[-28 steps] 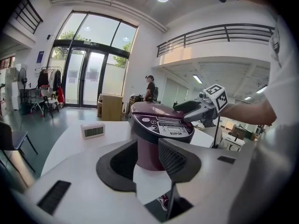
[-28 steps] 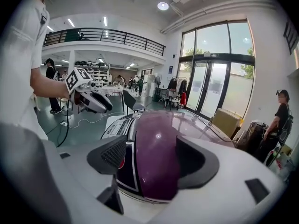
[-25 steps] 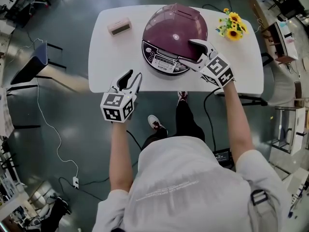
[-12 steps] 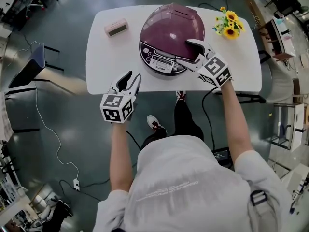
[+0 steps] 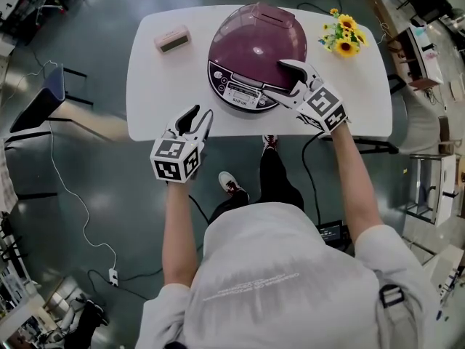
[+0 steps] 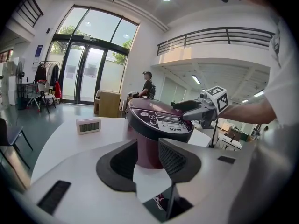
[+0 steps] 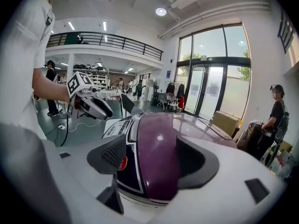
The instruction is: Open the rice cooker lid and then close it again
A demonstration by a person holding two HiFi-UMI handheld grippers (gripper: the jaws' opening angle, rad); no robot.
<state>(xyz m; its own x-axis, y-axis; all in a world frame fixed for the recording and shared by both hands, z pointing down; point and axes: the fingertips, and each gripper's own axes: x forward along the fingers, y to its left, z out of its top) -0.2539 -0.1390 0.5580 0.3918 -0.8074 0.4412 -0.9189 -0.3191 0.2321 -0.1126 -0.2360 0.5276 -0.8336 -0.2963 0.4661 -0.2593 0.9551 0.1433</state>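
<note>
**Entry: rice cooker** [image 5: 251,57]. Purple and domed, it is set on the white worktop [image 5: 149,86] towards the far middle. The control panel [image 5: 236,89] is turned to the near side. The lid [image 5: 258,35] is seen shut.

**Right gripper** [image 5: 272,77]. It is laid against the near right of the lid, just above the panel. The jaws are held apart with the dome seen between and beyond them, and nothing is clamped.

**Left gripper** [image 5: 202,113]. It is held over the near edge of the worktop, left of the cooker and apart from it. The jaws are spread wide and nothing is held.

**Step in hand (judged).** The front of the lid is being addressed by the right gripper. Whether this is a release or a last press down cannot be told.

**Handling note.**
- Force is best applied squarely at the front edge, not on the sloping dome, where the jaws may slip.
- The buttons are to be avoided.
- The body may be steadied by the left gripper if it slides.

**Count.**

| Thing | Number | Place |
|---|---|---|
| Rice cooker | one | far middle |
| Lid | one | on the cooker |
| Grippers | two | near left; on the lid's near right |
| Small clock [image 5: 172,40] | one | far left |
| Bunch of sunflowers [image 5: 343,35] | one | far right |
| Worktop | one | |
</note>
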